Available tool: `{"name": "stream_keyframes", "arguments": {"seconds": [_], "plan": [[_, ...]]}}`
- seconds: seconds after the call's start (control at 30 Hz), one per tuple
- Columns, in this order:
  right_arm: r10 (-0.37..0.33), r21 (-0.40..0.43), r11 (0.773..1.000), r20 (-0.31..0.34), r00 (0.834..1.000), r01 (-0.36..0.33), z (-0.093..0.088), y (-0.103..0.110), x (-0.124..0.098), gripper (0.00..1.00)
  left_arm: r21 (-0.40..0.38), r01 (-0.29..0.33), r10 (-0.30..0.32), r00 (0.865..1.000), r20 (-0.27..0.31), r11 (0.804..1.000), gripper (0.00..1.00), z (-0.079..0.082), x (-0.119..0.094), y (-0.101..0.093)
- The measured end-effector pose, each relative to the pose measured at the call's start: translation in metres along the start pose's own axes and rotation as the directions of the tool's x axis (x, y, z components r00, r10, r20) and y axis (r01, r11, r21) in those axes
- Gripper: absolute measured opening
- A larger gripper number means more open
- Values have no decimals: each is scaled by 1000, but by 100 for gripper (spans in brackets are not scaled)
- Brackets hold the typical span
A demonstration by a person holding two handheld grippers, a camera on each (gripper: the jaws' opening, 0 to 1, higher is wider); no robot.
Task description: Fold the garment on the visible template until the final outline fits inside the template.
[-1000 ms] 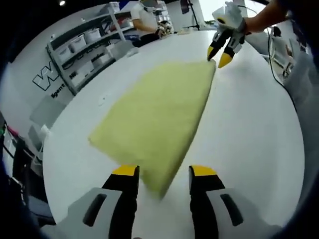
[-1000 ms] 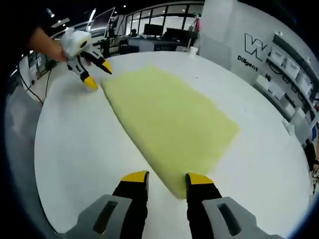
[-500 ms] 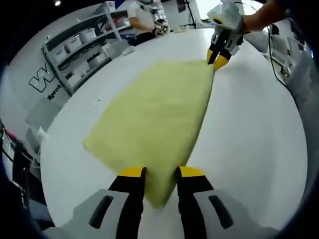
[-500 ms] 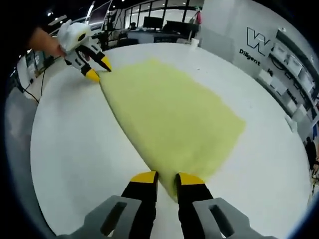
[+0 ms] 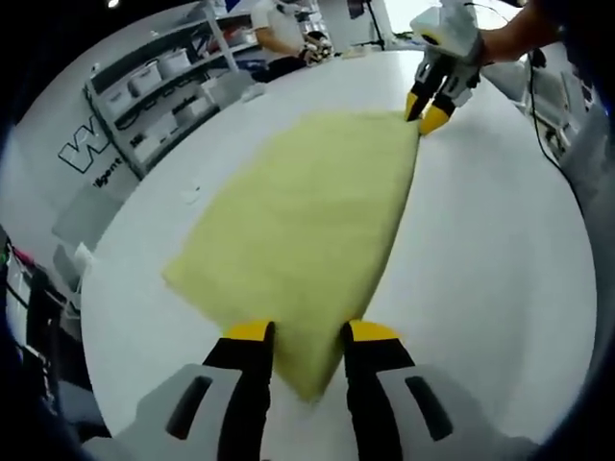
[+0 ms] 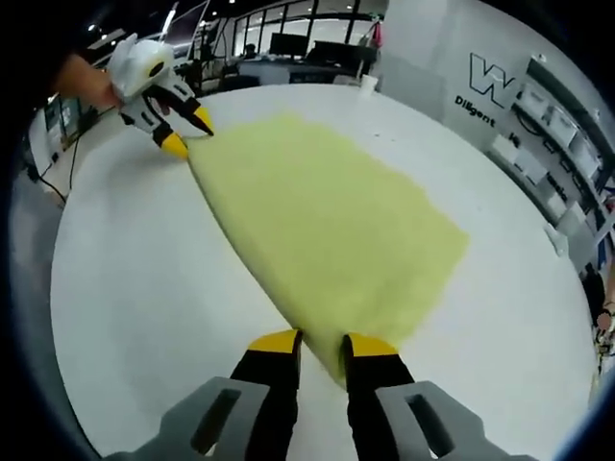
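Pinching one corner of the pale yellow garment [image 5: 307, 230] between narrowed jaws, the left gripper [image 5: 306, 338] holds the near end of its long edge. The right gripper [image 6: 320, 344] is closed on the opposite corner of that same edge. The cloth lies flat in one layer across the middle of the round white table [image 5: 490, 269]. No template outline is discernible, and by my judgement the fold is only starting, with every fold left.
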State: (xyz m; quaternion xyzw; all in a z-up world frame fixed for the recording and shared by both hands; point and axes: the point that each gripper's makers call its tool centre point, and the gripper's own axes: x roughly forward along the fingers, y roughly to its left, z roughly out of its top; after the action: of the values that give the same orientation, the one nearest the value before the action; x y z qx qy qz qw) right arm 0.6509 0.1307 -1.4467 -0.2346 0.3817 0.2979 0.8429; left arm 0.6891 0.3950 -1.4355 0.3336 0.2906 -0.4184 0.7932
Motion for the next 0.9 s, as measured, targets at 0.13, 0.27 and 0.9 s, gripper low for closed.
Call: {"name": "stream_keyframes", "arguments": {"seconds": [0.13, 0.27, 0.9], "plan": [[8, 12, 1000, 3, 1000, -8, 3, 3, -5, 18, 6, -8, 8, 1000, -12, 1000, 33, -2, -5, 0], [5, 44, 999, 67, 998, -8, 12, 5, -13, 30, -18, -14, 14, 1000, -6, 1000, 42, -3, -14, -1], [29, 138, 989, 139, 990, -48, 12, 20, -43, 74, -191, -109, 112, 994, 5, 975, 64, -11, -58, -1]]}}
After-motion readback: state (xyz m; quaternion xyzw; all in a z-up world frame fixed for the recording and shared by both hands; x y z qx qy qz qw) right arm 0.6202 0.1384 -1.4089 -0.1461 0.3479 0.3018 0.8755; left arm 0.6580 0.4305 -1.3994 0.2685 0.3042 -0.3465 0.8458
